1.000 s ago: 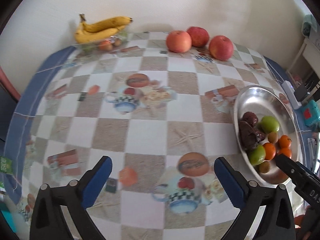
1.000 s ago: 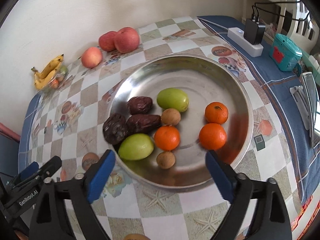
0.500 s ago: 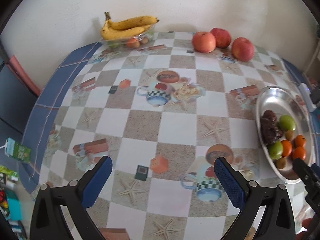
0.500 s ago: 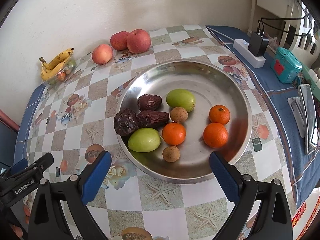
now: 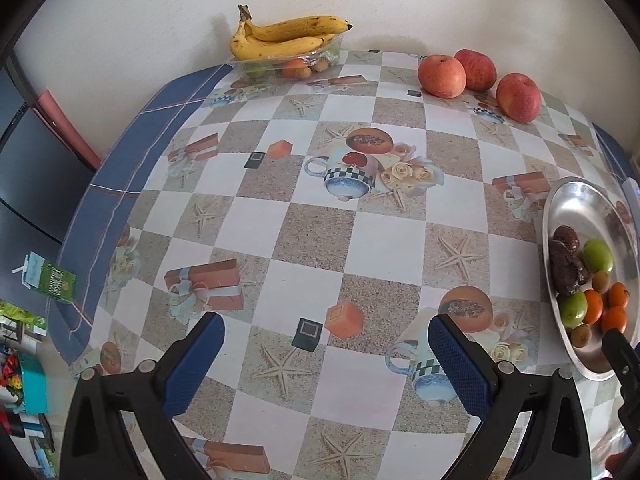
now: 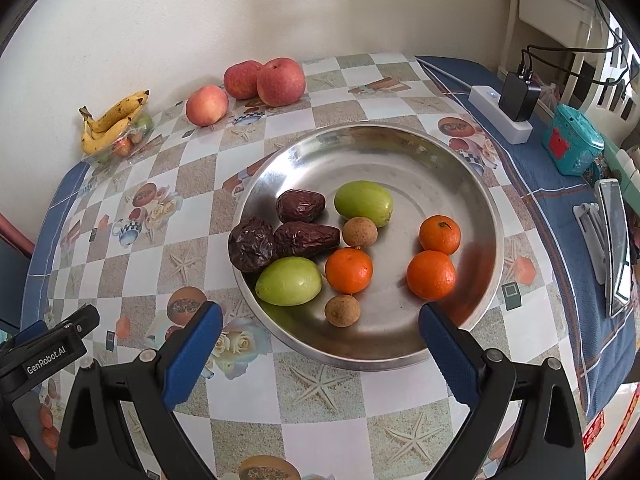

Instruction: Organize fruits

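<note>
Both empty, jaws apart: left gripper (image 5: 326, 354) over bare tablecloth, right gripper (image 6: 320, 344) at 6 o'clock of steel dish (image 6: 400, 148). Mixed fruit inside; sorting stage unclear.

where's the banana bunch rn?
Far left corner of the table against the wall in the right wrist view: the banana bunch rests on a clear plastic tray, left of the three apples.

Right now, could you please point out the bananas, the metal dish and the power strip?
bananas (image 5: 286, 36), left wrist view, middle of the bunch.
metal dish (image 6: 384, 152), right wrist view, bare far wall.
power strip (image 6: 500, 116), right wrist view, white top.
</note>
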A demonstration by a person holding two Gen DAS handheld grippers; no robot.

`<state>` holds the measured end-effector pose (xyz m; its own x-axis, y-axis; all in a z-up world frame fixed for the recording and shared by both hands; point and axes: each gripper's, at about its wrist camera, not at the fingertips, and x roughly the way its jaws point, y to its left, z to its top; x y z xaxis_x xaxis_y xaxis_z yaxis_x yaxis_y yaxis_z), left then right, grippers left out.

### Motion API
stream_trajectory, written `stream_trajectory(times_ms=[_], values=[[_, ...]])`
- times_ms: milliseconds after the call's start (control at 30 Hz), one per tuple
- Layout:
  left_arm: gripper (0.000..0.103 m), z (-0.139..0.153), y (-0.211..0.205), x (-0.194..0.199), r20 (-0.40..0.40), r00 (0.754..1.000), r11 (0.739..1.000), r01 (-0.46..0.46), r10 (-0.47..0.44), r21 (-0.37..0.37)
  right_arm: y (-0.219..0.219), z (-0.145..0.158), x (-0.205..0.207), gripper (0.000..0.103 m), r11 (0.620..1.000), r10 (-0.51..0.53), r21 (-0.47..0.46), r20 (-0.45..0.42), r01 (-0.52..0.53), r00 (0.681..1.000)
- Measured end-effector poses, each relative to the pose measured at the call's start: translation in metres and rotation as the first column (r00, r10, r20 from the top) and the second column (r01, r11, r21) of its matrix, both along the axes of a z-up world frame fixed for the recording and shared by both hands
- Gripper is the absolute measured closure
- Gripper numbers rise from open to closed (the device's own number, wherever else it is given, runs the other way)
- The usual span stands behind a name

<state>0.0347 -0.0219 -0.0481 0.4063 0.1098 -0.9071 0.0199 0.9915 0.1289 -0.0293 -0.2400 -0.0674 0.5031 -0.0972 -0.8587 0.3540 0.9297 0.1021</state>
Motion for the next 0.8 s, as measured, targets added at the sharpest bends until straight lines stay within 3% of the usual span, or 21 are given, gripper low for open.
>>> stream_trajectory(times_ms=[800], values=[[0.000,-0.0009,0.0038,0.0014,-0.010,1.000,1.000,-0.013,0.013,0.009,-0.0011,-0.0017,0.0005,0.004,1.000,0.015,-0.014,-0.008,-0.015,1.000]])
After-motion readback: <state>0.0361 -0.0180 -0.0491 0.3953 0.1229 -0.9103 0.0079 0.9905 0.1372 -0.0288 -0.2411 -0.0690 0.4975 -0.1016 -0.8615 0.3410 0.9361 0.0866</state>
